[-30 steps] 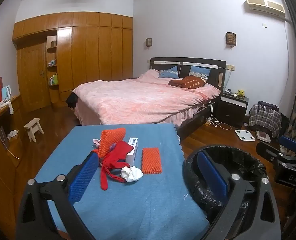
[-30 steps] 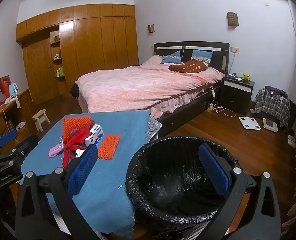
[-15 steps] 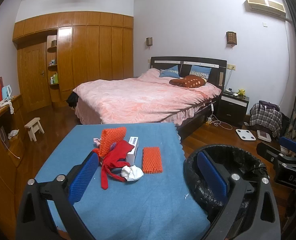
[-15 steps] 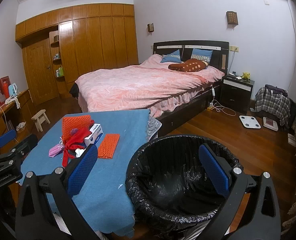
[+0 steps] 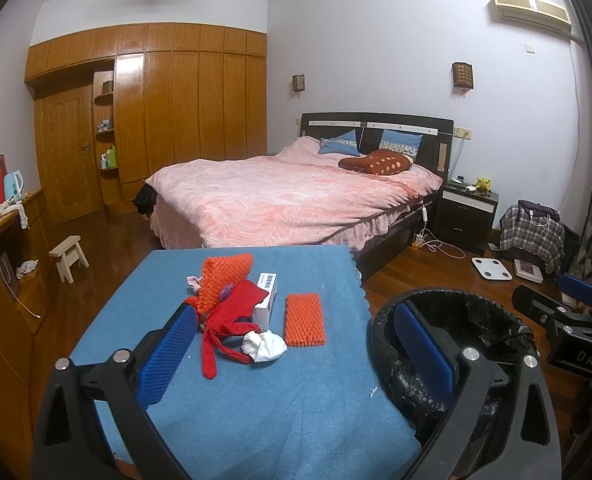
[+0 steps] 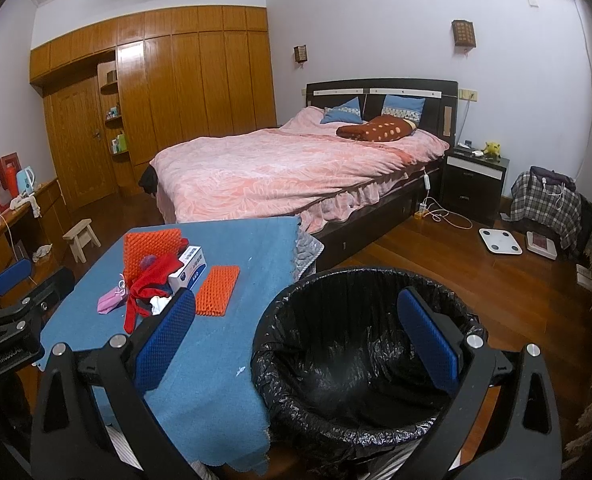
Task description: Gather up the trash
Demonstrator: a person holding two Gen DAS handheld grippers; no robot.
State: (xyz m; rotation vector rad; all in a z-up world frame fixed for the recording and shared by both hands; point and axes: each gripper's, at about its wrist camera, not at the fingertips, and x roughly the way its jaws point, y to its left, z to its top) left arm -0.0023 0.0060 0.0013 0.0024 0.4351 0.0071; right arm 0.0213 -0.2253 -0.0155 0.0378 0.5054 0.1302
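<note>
A crumpled white tissue (image 5: 264, 345) lies on the blue-covered table (image 5: 256, 412), next to a red cloth (image 5: 232, 318), a white box (image 5: 266, 298) and two orange mats (image 5: 303, 319). A black-lined trash bin (image 6: 359, 368) stands on the floor right of the table; it also shows in the left wrist view (image 5: 455, 344). My left gripper (image 5: 296, 354) is open and empty above the table's near part, short of the tissue. My right gripper (image 6: 296, 340) is open and empty over the bin's left rim. A pink item (image 6: 111, 302) lies by the red cloth.
A bed with a pink cover (image 5: 288, 200) stands beyond the table. A nightstand (image 5: 465, 212), a white scale (image 5: 491, 269) and a plaid bag (image 5: 531, 232) are at the right. A small stool (image 5: 70, 256) and a wooden desk (image 5: 0, 248) are at the left.
Almost nothing differs. Both views shift very slightly; both grippers stay open and empty and the table items have not moved.
</note>
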